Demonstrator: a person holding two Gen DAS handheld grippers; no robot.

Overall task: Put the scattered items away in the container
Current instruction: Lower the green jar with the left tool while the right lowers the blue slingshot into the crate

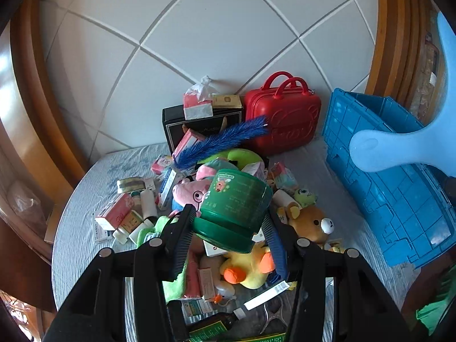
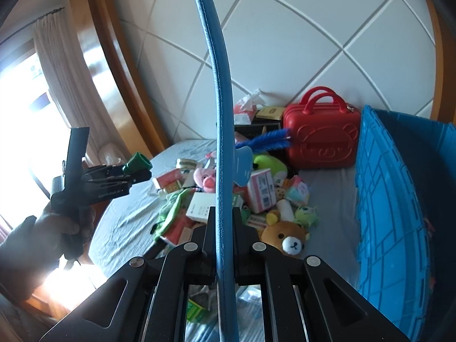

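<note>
My left gripper (image 1: 228,222) is matte black plastic with 2 ribbed pads and 4 round silver screws. My right gripper (image 2: 223,222) matches it, and white lettering marks the left one's side.

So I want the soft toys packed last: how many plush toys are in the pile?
At least 4: brown bear nearest the blue crate, small green monster behind it, pink pig mid-pile, yellow duck in front. More may be hidden.
</note>
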